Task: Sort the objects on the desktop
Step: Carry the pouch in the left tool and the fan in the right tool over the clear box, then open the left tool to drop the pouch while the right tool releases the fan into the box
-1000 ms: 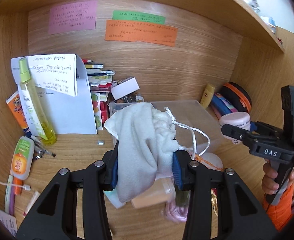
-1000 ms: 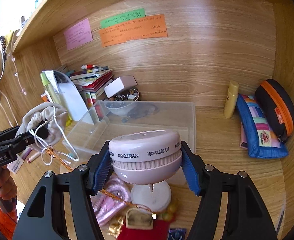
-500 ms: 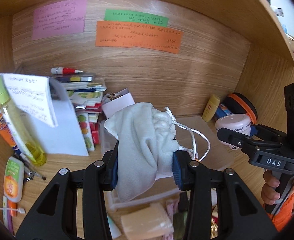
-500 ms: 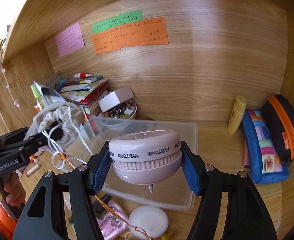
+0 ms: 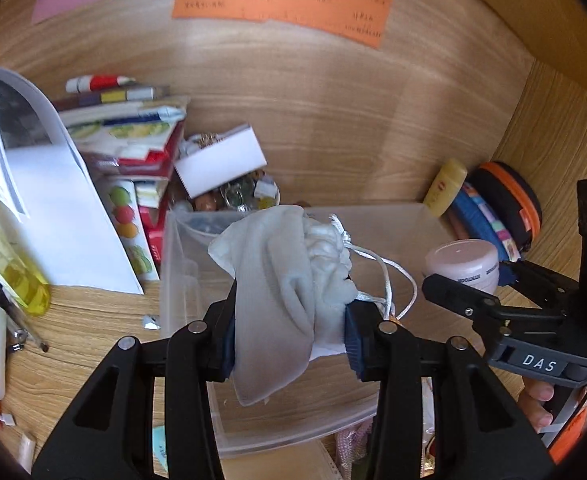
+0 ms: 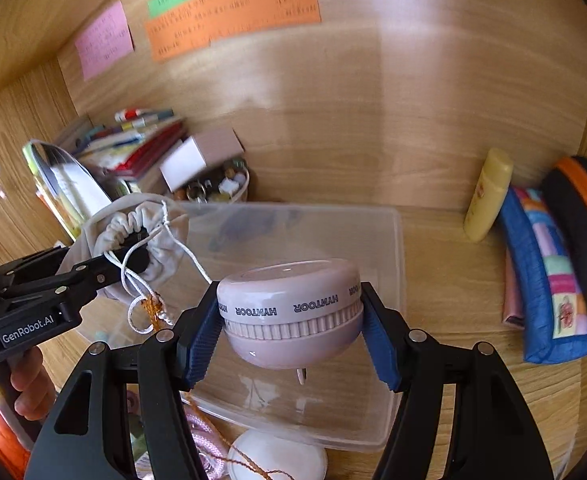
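My left gripper is shut on a white drawstring pouch and holds it above the left part of a clear plastic bin. The pouch and its cords also show in the right wrist view. My right gripper is shut on a round pink HYNTOOR fan, held above the bin. The fan shows in the left wrist view at the right, over the bin's right side.
A stack of books, a white box over a bowl of trinkets, a yellow bottle, a blue pencil case and a black-orange case line the back. A white disc and pink cord lie before the bin.
Both grippers have moved forward and over the bin, carrying the pouch and the fan. The items at the desk's front have dropped toward the bottom edge of both views.
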### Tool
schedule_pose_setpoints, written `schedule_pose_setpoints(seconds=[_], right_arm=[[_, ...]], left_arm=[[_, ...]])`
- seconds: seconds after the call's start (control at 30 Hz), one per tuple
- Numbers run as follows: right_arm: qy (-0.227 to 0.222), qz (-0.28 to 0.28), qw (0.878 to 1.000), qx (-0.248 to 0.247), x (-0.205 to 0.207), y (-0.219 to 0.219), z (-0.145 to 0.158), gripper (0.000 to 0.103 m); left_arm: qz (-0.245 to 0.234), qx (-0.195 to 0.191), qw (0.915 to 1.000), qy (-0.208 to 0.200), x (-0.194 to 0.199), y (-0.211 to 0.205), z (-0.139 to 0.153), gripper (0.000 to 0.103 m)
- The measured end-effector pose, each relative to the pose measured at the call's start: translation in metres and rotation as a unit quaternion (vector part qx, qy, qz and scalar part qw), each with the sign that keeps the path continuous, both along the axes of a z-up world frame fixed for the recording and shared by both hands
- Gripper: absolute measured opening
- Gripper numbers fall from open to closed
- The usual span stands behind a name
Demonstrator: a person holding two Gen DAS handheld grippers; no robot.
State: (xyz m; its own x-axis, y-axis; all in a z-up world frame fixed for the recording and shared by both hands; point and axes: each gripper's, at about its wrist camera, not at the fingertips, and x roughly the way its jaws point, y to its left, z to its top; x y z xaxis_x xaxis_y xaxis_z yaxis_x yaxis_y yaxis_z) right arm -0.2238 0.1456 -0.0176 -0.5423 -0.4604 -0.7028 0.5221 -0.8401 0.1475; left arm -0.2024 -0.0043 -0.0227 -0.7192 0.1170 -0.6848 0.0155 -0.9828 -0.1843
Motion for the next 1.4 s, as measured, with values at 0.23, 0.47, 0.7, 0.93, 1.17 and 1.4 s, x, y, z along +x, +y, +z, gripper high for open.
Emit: schedule_pose_setpoints(seconds=[0.23,0.47,0.7,0.93,1.17,1.4], right_arm=[[-0.012,-0.002,1.000,0.023,-0.004,-0.005,-0.013,0.061],[-0.011,0.000,0.999,0.046,-0.004,-0.011,-0.017,0.061],[-0.003,0.009,0.997,0.073,0.001,-0.024,-0.021,0.061],[0.011,0.007,0.997,0.078,0.005,-0.026,-0.020,0.068],[0.019,-0.002,0.997,0.070,0.007,-0.027,-0.017,0.079],[0.017,-0.005,0.998,0.062,0.008,-0.024,-0.015,0.085]], left_arm=[[0.000,-0.006,0.9994,-0.034,-0.006,0.004,-0.019,0.042],[-0.005,-0.013,0.9991,-0.041,-0.004,0.009,-0.020,0.042],[-0.001,-0.032,0.9986,-0.043,-0.002,0.014,-0.022,0.049],[0.000,-0.045,0.9987,-0.025,0.007,0.019,-0.015,0.062],[-0.005,-0.041,0.9991,-0.010,0.012,0.016,-0.007,0.070],[-0.005,-0.077,0.9965,0.032,0.028,0.019,0.010,0.088]])
